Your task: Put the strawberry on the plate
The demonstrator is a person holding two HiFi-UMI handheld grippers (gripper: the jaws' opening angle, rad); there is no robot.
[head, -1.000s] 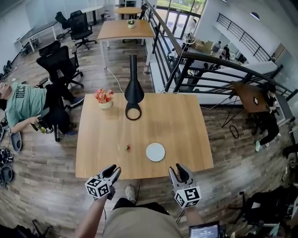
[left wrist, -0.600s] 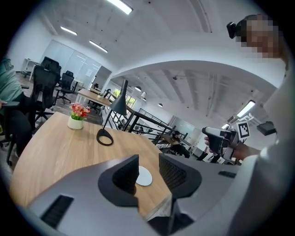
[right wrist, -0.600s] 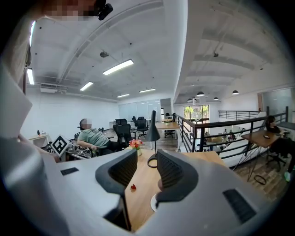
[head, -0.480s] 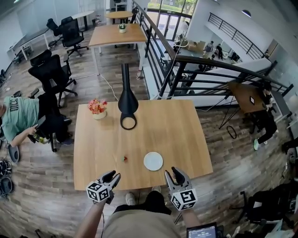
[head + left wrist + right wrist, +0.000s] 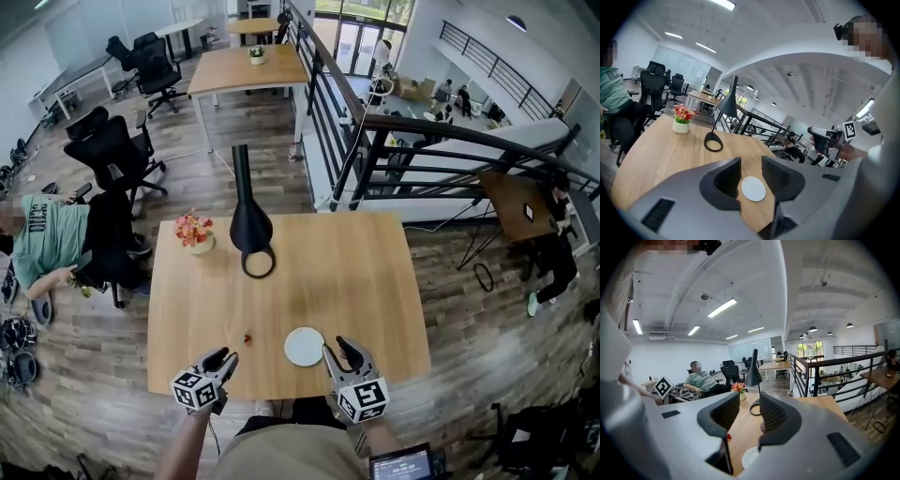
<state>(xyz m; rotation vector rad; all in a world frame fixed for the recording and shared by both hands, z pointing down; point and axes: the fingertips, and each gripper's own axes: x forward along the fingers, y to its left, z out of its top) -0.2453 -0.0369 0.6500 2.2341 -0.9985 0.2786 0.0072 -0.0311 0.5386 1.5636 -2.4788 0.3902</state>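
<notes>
A small red strawberry [image 5: 247,337] lies on the wooden table [image 5: 356,281], just left of a round white plate [image 5: 304,346] near the front edge. My left gripper [image 5: 225,356] hovers over the front edge, a little short and left of the strawberry, open and empty. In the left gripper view the plate [image 5: 753,189] shows through the gap of the left gripper [image 5: 751,164]. My right gripper [image 5: 337,347] is open and empty beside the plate's right rim. In the right gripper view the right gripper [image 5: 749,401] frames the strawberry [image 5: 728,437] and the plate [image 5: 750,456] low down.
A black desk lamp [image 5: 251,230] with a ring base stands at the table's far middle, a white pot of flowers [image 5: 195,232] to its left. A seated person [image 5: 47,239] and office chairs are off the left side. A black railing [image 5: 394,141] runs behind.
Both grippers have come forward from off the table to over its front edge. The right one now sits close beside the plate. Strawberry and plate have not moved.
</notes>
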